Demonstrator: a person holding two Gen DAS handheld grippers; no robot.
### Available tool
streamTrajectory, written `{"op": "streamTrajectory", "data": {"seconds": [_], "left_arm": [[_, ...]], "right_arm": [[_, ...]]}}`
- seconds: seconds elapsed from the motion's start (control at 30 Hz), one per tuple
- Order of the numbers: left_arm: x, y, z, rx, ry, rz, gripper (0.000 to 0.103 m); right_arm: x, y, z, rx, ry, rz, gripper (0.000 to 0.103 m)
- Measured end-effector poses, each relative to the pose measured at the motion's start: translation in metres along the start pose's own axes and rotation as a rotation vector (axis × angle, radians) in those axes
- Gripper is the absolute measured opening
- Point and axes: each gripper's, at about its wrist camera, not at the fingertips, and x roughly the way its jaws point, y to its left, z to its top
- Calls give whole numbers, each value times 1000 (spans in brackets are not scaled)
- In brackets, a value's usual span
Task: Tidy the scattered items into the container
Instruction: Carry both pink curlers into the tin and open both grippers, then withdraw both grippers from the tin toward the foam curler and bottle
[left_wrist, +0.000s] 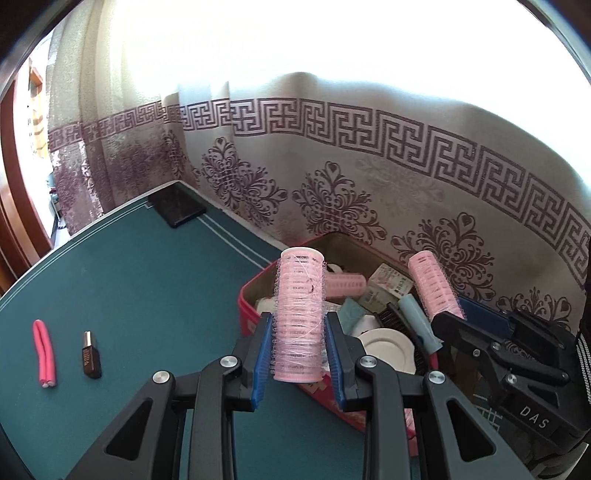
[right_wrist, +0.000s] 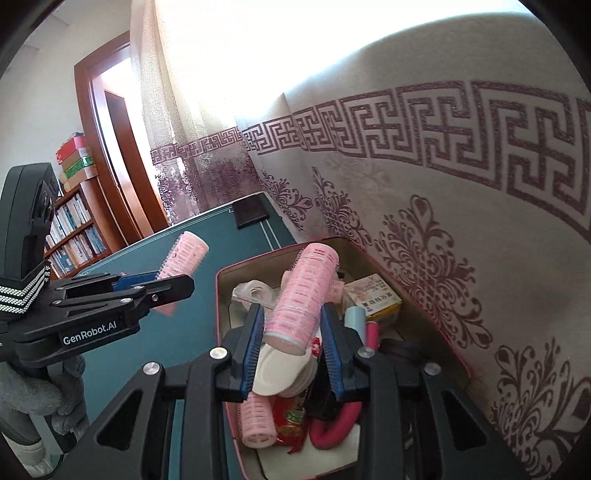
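Note:
My left gripper (left_wrist: 299, 325) is shut on a pink hair roller (left_wrist: 300, 314), held upright just left of the red container (left_wrist: 251, 317). My right gripper (right_wrist: 292, 325) is shut on another pink hair roller (right_wrist: 301, 297), tilted, above the container's inside (right_wrist: 221, 332). That roller also shows in the left wrist view (left_wrist: 434, 284), and the left gripper's roller shows in the right wrist view (right_wrist: 183, 256). On the green table (left_wrist: 147, 295) lie a pink foam roller (left_wrist: 45, 353) and a small brown bottle (left_wrist: 89, 355).
The container holds several items: a white dish (right_wrist: 280, 369), pink rollers (right_wrist: 258, 421), a yellow box (right_wrist: 376, 299), a red foam roller (right_wrist: 336, 424). A black flat object (left_wrist: 177, 206) lies at the table's far corner. A patterned curtain (left_wrist: 369, 184) hangs behind the container.

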Motion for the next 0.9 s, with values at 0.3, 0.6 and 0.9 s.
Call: {"op": "streamTrajectory", "data": {"seconds": [0.3, 0.6, 0.9], "left_arm": [[20, -34, 5, 53, 23, -60, 29], [22, -26, 2, -16, 28, -77, 60], [14, -2, -4, -72, 20, -34, 60]], "right_arm": [[-11, -15, -2, 17, -5, -31, 34], [-16, -13, -6, 11, -1, -35, 34], [-13, -12, -14, 38, 46, -37, 37]]}}
